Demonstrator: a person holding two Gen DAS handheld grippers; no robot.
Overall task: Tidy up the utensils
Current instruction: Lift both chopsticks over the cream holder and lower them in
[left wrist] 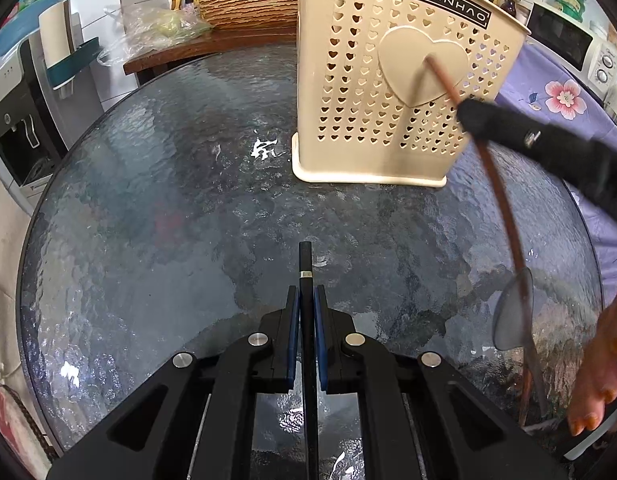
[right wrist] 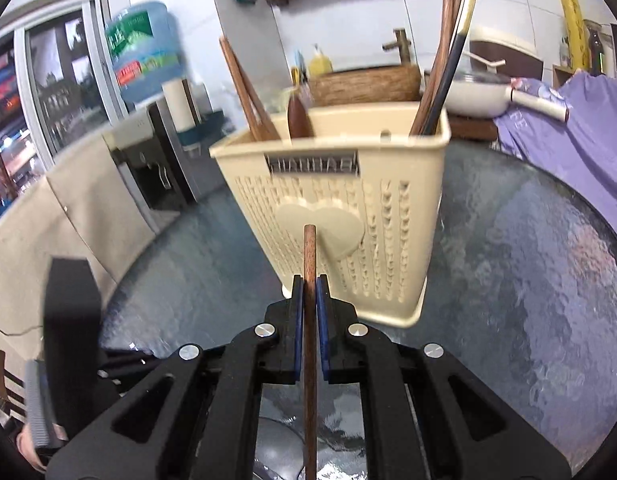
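My left gripper (left wrist: 307,300) is shut on a black chopstick (left wrist: 305,264) with a silver band, pointing down at the glass table. A cream utensil holder (left wrist: 388,92) with heart-shaped holes stands just beyond it. My right gripper (right wrist: 309,292) is shut on the brown wooden handle (right wrist: 309,256) of a spoon, lifted in front of the holder (right wrist: 348,216). In the left wrist view the right gripper (left wrist: 466,110) comes in from the right, and the spoon's grey bowl (left wrist: 512,312) hangs below it. Wooden chopsticks (right wrist: 248,92), a wooden spoon (right wrist: 300,120) and more chopsticks (right wrist: 440,72) stand inside the holder.
The round textured glass table (left wrist: 168,200) carries the holder. A water dispenser (left wrist: 20,120) stands at the left, a microwave (left wrist: 568,36) on purple cloth (left wrist: 548,104) at the right. A wooden basin (right wrist: 364,84) and a white pan (right wrist: 480,96) lie behind. A bare foot (left wrist: 600,380) shows at lower right.
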